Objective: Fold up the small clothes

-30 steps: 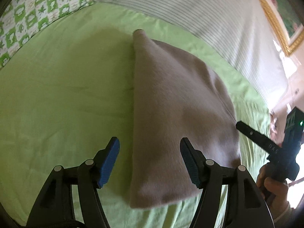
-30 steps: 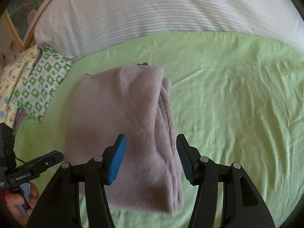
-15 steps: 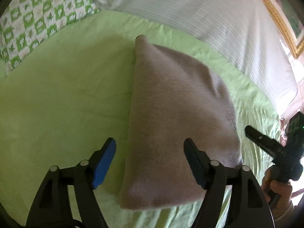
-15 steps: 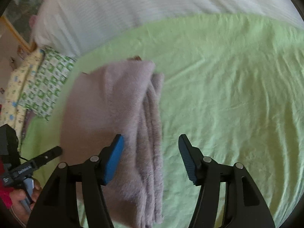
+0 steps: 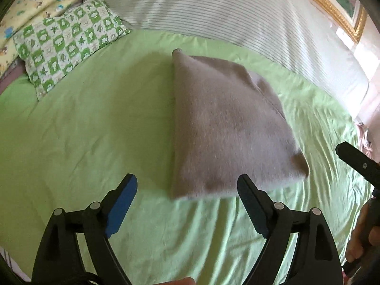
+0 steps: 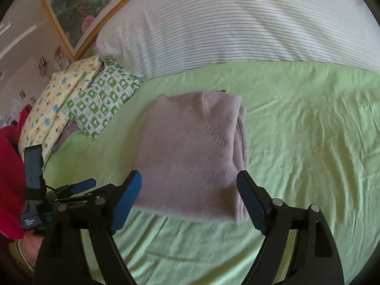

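We see a soft gray cloth [image 5: 228, 128] folded into a neat block, lying flat on the green sheet [image 5: 83, 130] in the middle of both views. Our left claw [image 5: 187, 190] sits at the bottom of its frame, its jaws opening wide, with nothing between them. The cloth lies just past its tips, up and a bit to the right. Our right claw [image 6: 188, 187] is opening too and pinches nothing; the cloth [image 6: 192, 152] lies right ahead of it, with its near edge low between the two pads but not touching them. The long way of the cloth runs from the claws up toward the striped pillow [image 6: 237, 23] at the top. The stacked folded edges show on the right side in the right view. We think both claws are about as near. A checked pillow [image 5: 68, 40] lies at the upper left, well apart from the cloth.
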